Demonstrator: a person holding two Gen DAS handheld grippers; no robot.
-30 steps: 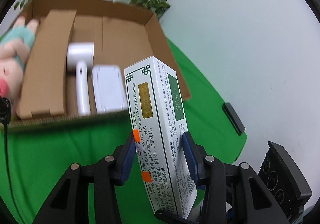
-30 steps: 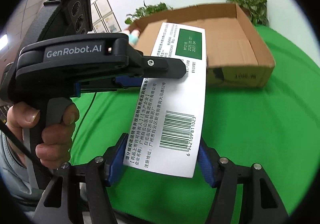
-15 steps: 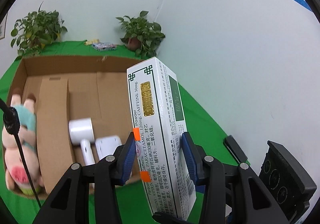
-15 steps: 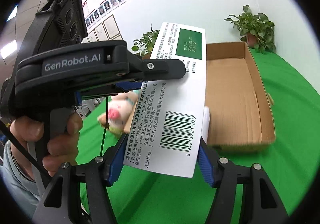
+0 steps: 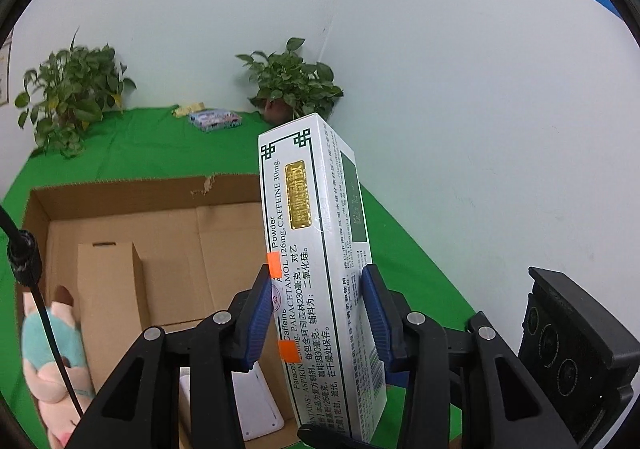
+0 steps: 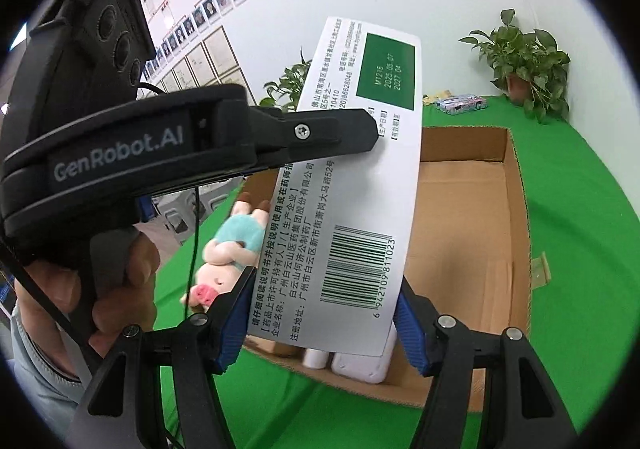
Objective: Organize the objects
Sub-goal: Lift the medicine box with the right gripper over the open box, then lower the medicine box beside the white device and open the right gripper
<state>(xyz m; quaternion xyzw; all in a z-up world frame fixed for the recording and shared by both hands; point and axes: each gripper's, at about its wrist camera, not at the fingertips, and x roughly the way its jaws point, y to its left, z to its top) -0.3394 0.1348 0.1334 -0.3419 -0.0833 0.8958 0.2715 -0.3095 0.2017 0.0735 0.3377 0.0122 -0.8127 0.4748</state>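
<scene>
Left wrist view: the left gripper [image 5: 318,319] clamps the medicine box [image 5: 316,233] upright above the carton [image 5: 224,185]. A plush pig [image 5: 48,353] and white items [image 5: 256,401] already lie inside.

Right wrist view: the right gripper [image 6: 320,323] also grips the medicine box [image 6: 352,209], above the carton [image 6: 516,209]. Judged remaining: lower and release it.
</scene>
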